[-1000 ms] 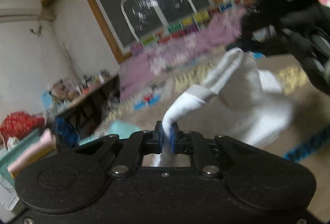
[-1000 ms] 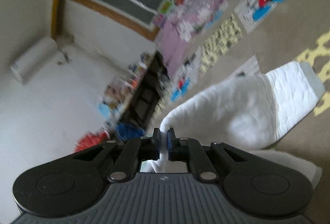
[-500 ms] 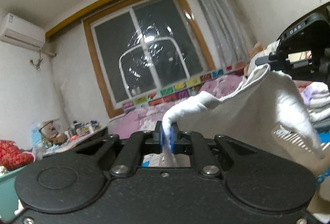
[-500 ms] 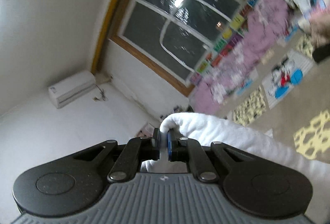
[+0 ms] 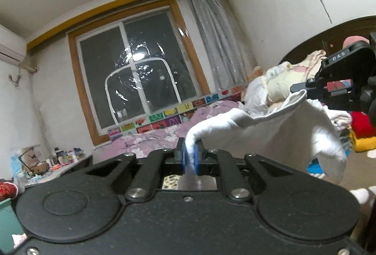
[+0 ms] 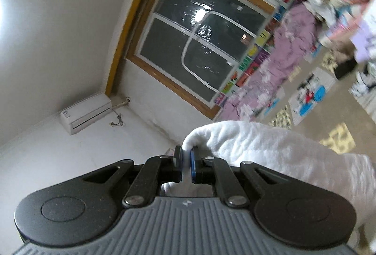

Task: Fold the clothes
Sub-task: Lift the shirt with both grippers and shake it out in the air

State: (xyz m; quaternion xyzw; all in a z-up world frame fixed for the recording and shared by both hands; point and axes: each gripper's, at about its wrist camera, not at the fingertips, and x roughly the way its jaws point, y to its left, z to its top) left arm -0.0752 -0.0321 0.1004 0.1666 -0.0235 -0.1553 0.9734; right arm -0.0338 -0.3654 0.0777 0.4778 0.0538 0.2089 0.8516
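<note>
Both grippers are clamped on the same white garment (image 5: 270,135), which is held up in the air between them, well above the floor (image 6: 347,109). Left gripper (image 5: 190,158): jaws nearly closed, a bunched edge pinched between the blue pads (image 5: 183,161). Right gripper (image 6: 186,167): same, jaws nearly closed on a thick rolled edge. In the left view the right gripper holds the far corner and the cloth sags between the two holds, with a loose end hanging below. Looks soft, light and limp, with a fleecy or quilted texture, so it should have no stiffness and drape wherever unsupported. Thick pile probably grips well and slip risk is low, though bunched holds can creep. Best held at corners or hems, spread apart to keep the top edge taut. Can't tell what kind of garment it is.
</note>
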